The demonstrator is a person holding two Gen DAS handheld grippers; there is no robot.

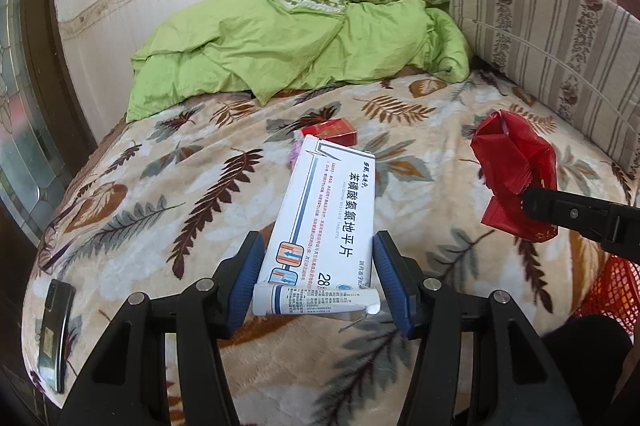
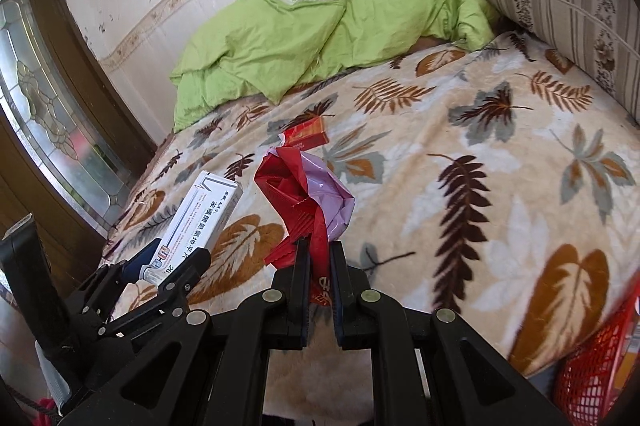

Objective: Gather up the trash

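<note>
Status: we have both hands loaded. Our left gripper (image 1: pixel 318 282) is clamped on a white medicine box (image 1: pixel 328 214), blue pads pressing its long sides, box raised off the bed and pointing away from us. A small white tube (image 1: pixel 316 300) sits crosswise at the near end of the box between the pads; we can't tell whether it's pinched too or just resting there.

Our right gripper (image 2: pixel 319 258) is closed tight on a crumpled red wrapper (image 2: pixel 296 194), with a pale pink wrapper (image 2: pixel 332 194) bunched up against it. Both are held up above the leaf-print blanket (image 2: pixel 480 146). Whether the pink piece is actually in the grip or only hanging on the red one isn't clear.

Still on the blanket: a red cigarette pack (image 2: pixel 306 134), lying flat, well beyond both grippers. A phone (image 1: pixel 56 334) lies near the left edge of the bed, probably not trash, so we leave it.

Step, as we read it: pickup done for this load, transport and drop pending. The red mesh basket (image 2: pixel 600 366) sits low off the bed's right corner and looks like the bin.

Next move: swing right and down, get each load over the basket mouth, then release. Right goes first since it's nearer. Risks: the tube slipping out during the swing, the light wrappers clinging to the pads on release. Then back for the red pack.
</note>
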